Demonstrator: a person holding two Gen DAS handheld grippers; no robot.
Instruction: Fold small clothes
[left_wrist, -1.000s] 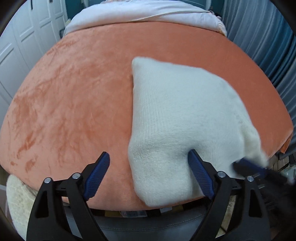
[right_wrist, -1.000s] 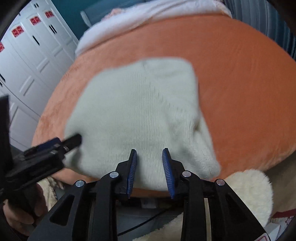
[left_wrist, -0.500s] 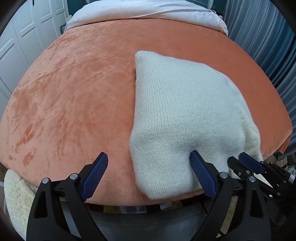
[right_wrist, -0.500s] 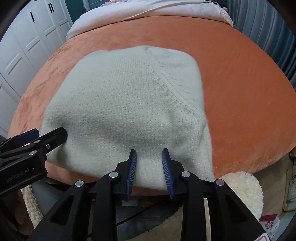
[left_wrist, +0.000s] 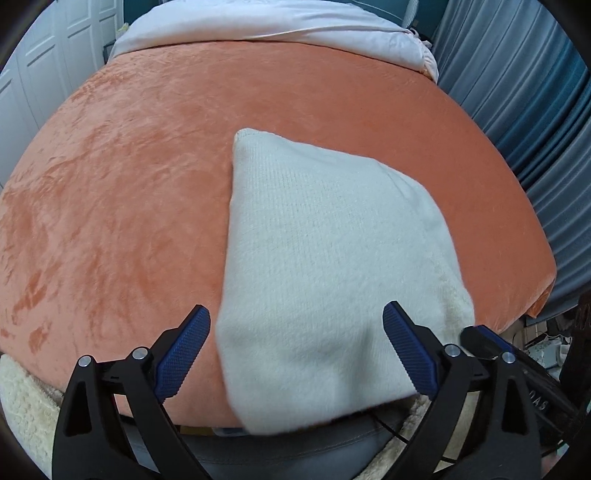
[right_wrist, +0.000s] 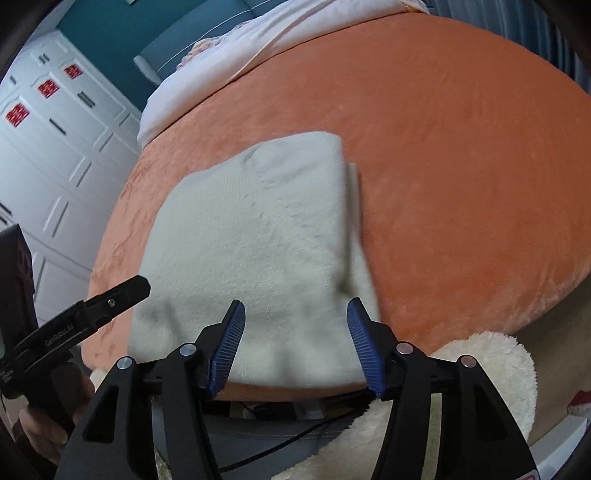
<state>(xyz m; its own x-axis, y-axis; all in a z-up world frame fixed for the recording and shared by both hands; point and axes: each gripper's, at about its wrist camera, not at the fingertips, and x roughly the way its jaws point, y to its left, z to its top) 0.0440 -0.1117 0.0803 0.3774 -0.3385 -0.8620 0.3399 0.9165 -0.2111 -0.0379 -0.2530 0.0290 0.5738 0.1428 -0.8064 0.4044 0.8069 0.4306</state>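
A cream knit garment (left_wrist: 325, 258) lies folded into a rough rectangle on the orange velvet bed cover (left_wrist: 129, 206), near its front edge. My left gripper (left_wrist: 295, 314) hovers over the garment's near left corner, jaws opening wide, pads clear of the cloth. One of its fingers (right_wrist: 122, 295) shows at the left of the right wrist view. My right gripper (right_wrist: 295, 306) is over the near right part of the garment (right_wrist: 258, 240), jaws opening, nothing pinched. Its tip (left_wrist: 484, 334) peeks in at the lower right of the left wrist view.
A white quilt (left_wrist: 266, 26) covers the far end of the bed. White cupboard doors (right_wrist: 55, 147) stand to the left and blue curtains (left_wrist: 535, 122) to the right. A fluffy cream blanket (right_wrist: 491, 373) and a black cable (right_wrist: 280, 439) lie below the bed's front edge.
The right jaws have spread well apart from nearly shut, letting go of the garment's near edge. Both grippers have drawn back a little and risen; the right one has rolled.
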